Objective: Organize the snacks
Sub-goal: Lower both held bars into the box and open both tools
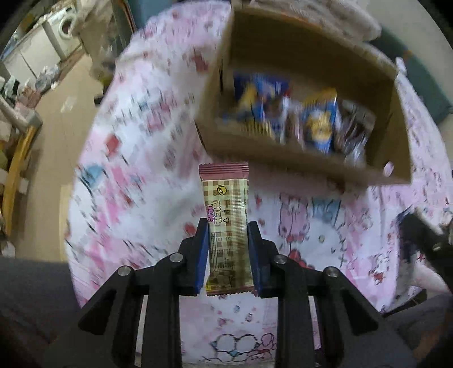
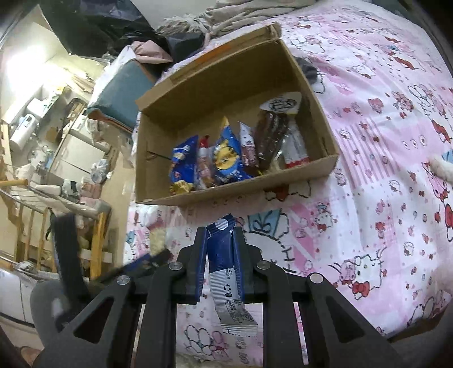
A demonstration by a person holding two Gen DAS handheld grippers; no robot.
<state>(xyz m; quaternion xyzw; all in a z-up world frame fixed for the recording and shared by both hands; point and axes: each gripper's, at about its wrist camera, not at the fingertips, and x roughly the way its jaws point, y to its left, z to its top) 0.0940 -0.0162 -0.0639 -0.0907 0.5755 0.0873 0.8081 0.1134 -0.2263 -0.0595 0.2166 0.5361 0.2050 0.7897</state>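
Note:
My left gripper [image 1: 228,223] is shut on a beige and maroon checked snack bar [image 1: 226,215], held upright above the bed, just short of the near wall of a cardboard box [image 1: 283,158]. My right gripper [image 2: 220,235] is shut on a dark blue and white snack packet [image 2: 223,263], also in front of the box [image 2: 240,192]. The box holds several snacks standing in a row: blue packets [image 2: 226,153], a brown bar [image 2: 270,138] and a red and white bar [image 2: 296,147]. The left wrist view is blurred by motion.
The box sits on a bed with a pink and white cartoon-print sheet [image 2: 382,141]. Piled bedding and dark bags [image 2: 181,25] lie behind the box. The bed's left edge drops to a floor with a wooden frame [image 2: 96,243] and cluttered furniture. The other gripper [image 1: 424,240] shows at right.

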